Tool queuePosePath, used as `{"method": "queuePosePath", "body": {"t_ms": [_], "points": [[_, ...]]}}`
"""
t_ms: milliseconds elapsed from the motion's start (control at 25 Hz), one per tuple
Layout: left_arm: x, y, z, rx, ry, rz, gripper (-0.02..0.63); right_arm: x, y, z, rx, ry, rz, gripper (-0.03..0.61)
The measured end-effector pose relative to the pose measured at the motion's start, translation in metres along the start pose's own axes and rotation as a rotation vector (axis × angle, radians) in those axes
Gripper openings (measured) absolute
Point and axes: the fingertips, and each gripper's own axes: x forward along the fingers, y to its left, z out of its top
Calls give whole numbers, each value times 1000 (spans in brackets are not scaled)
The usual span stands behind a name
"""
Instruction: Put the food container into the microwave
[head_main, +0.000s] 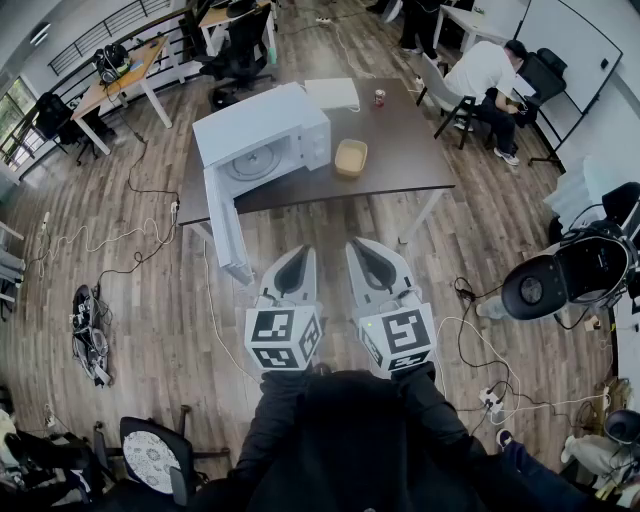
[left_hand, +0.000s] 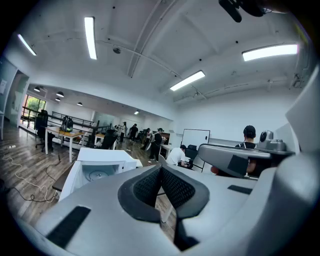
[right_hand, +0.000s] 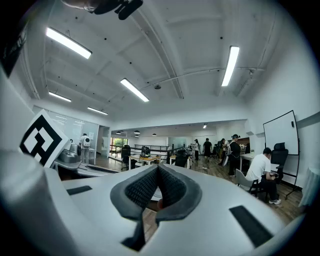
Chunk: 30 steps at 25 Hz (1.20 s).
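The person is holding both tools close to the body. The left gripper (head_main: 298, 256) is showing its ribbed pads pressed together with nothing between them, and the right gripper (head_main: 360, 248) beside it is doing the same.

Well ahead of both, the microwave (head_main: 262, 135) is sitting on the dark table (head_main: 410, 165), its door (head_main: 228, 225) hanging wide open towards the left gripper. The food container (head_main: 350, 157) is resting on the table just right of the microwave, straight ahead of the right gripper and well apart from it.

It is looking like a shallow, tan, thin-walled tray, so it is probably light and may flex. Pinching one side wall at the rim and keeping it level seems the safest hold.

From here it is too small to tell whether it is carrying food or a lid. In both gripper views the jaws are blocking it from sight.
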Motion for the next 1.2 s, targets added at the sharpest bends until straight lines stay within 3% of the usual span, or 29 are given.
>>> {"method": "queuePosePath", "body": {"t_ms": [440,1200], "points": [[-9,10,-1,5,-14,-6,34,6,11,-1,25,-7,-3,23],[-21,76,-34,-52,41,0,34,45,61,-48,34,119,-7,23]]}}
